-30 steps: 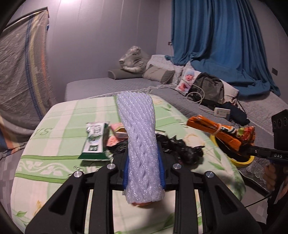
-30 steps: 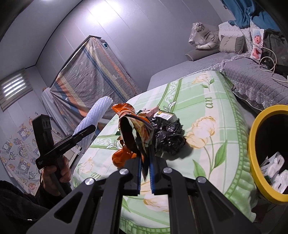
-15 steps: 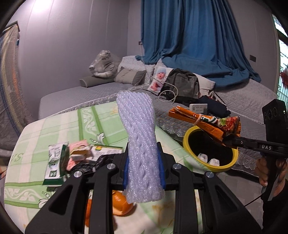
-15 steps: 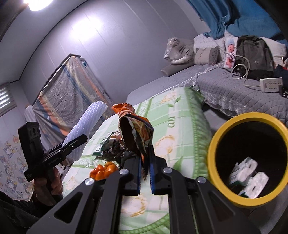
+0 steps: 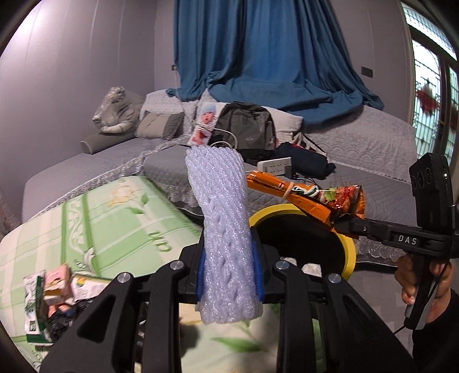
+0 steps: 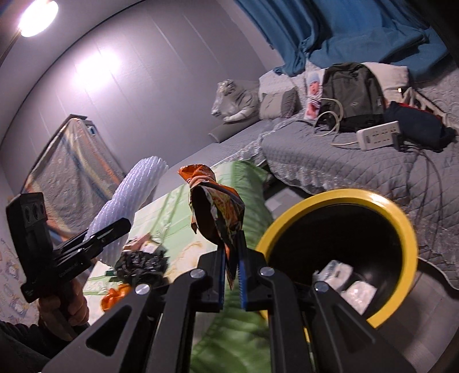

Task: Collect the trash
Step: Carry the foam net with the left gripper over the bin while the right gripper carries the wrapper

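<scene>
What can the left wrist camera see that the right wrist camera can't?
Only the left wrist view shows the stained-glass window, the small cartons on the green cloth, and the right gripper from the side.

Only the right wrist view shows the ceiling lamp, the covered frame by the wall, the crumpled black bag, and the white scraps deep inside the bin.

Both show the yellow-rimmed bin, the white foam net, the orange snack wrapper, the backpack and the blue curtain.
</scene>
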Demonstrator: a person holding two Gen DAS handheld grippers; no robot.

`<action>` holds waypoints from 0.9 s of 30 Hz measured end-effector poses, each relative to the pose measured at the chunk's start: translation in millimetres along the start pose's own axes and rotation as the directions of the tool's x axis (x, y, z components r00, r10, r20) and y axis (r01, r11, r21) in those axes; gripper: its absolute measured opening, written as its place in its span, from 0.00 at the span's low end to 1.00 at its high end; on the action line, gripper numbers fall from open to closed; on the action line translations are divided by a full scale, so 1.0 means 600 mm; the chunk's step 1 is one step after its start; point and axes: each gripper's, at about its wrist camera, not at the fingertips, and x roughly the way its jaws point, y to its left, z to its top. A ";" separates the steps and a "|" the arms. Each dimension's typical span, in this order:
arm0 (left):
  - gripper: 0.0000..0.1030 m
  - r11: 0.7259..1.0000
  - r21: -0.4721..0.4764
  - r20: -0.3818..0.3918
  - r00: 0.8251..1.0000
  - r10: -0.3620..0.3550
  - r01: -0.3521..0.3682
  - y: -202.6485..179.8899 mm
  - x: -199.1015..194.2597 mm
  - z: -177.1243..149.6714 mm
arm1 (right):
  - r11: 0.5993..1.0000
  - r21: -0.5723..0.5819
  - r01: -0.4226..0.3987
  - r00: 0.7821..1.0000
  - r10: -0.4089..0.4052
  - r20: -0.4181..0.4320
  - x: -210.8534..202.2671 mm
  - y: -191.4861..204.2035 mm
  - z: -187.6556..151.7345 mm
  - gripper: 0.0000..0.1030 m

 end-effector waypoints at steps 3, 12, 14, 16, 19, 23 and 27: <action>0.24 0.999 0.000 -0.015 0.999 -0.037 0.037 -0.022 0.034 0.008 | 0.999 0.020 0.036 0.999 -0.036 0.013 -0.004 -0.027 0.003 0.07; 0.24 0.997 -0.017 -0.059 0.996 -0.071 0.070 -0.059 0.101 0.015 | 0.976 0.075 0.205 0.978 -0.206 0.011 0.001 -0.095 -0.003 0.07; 0.24 0.998 -0.019 -0.068 0.996 -0.063 0.062 -0.061 0.115 0.013 | 0.966 0.088 0.244 0.969 -0.246 0.004 0.008 -0.108 -0.007 0.07; 0.24 0.998 -0.029 -0.074 0.995 -0.066 0.064 -0.061 0.123 0.011 | 0.960 0.094 0.265 0.964 -0.266 -0.001 0.013 -0.114 -0.009 0.07; 0.24 0.997 -0.042 -0.082 0.994 -0.071 0.068 -0.062 0.138 0.010 | 0.957 0.110 0.268 0.964 -0.266 -0.026 0.026 -0.128 -0.014 0.07; 0.25 0.996 -0.042 -0.090 0.993 -0.077 0.073 -0.072 0.160 0.008 | 0.942 0.109 0.318 0.948 -0.312 -0.063 0.047 -0.142 -0.014 0.07; 0.25 0.996 -0.035 -0.108 0.991 -0.082 0.079 -0.085 0.188 0.006 | 0.937 0.128 0.325 0.945 -0.315 -0.090 0.061 -0.153 -0.014 0.07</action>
